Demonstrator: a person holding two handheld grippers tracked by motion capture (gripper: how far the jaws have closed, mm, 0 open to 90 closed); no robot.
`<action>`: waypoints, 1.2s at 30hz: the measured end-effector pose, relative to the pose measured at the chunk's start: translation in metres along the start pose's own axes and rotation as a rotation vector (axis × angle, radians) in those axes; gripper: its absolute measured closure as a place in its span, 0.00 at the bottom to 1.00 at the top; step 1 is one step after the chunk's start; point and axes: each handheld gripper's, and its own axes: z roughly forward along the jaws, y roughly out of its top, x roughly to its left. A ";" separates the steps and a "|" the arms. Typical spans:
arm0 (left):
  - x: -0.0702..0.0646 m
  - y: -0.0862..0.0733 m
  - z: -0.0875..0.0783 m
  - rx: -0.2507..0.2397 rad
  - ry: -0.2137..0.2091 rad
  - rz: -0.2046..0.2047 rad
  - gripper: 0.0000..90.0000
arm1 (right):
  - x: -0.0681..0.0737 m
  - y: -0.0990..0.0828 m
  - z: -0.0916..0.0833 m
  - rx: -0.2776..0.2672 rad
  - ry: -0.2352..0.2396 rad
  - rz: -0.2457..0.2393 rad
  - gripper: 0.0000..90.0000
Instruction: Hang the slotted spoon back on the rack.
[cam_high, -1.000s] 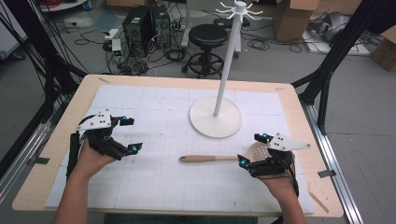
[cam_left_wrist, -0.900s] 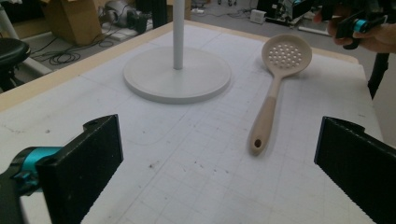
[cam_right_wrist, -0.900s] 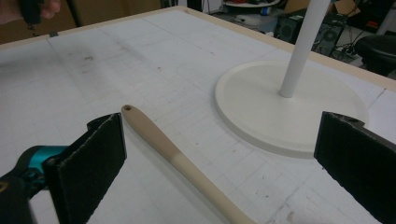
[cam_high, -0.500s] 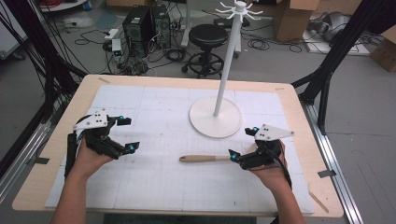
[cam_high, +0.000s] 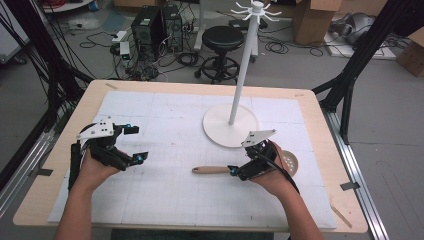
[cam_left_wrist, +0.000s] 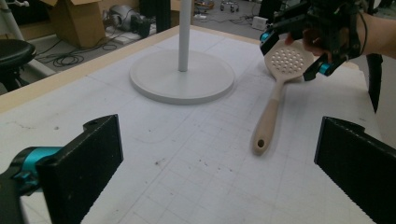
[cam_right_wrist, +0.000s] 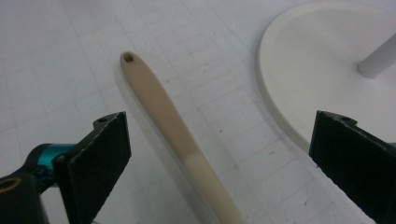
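On the white mat near the front of the worktop (cam_high: 60, 195) lies the slotted spoon (cam_left_wrist: 275, 98), flat, its wooden handle pointing toward the person's left and its perforated head toward the right, just beside the round base of the white stand (cam_high: 231, 125); the right hand-held gripper (cam_right_wrist: 219, 154) hangs directly over the handle with its jaws wide apart, one on either side of the shaft, not touching it; that straddle looks like the set-up for a pinch across the narrow part, where the grip would be firmest; in the high view the same right hand-held gripper (cam_high: 235, 171) sits low over the spoon's middle, covering the neck; the left hand-held gripper (cam_left_wrist: 219, 163) waits well apart on the other side of the mat, jaws also spread, aimed toward the spoon as if on standby; the stand's hooks up top suggest the hole in the handle end is meant for hanging, so leaving that end free makes sense.
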 end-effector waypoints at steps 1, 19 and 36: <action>0.000 0.000 0.000 -0.001 -0.001 -0.002 0.02 | 0.000 0.000 0.003 0.022 0.005 -0.008 0.05; 0.004 -0.005 0.001 0.013 0.009 -0.014 0.02 | 0.002 -0.005 0.036 0.289 0.039 -0.040 0.46; 0.004 -0.005 0.000 0.013 0.010 -0.012 0.02 | -0.002 -0.005 0.037 0.305 0.077 -0.005 0.66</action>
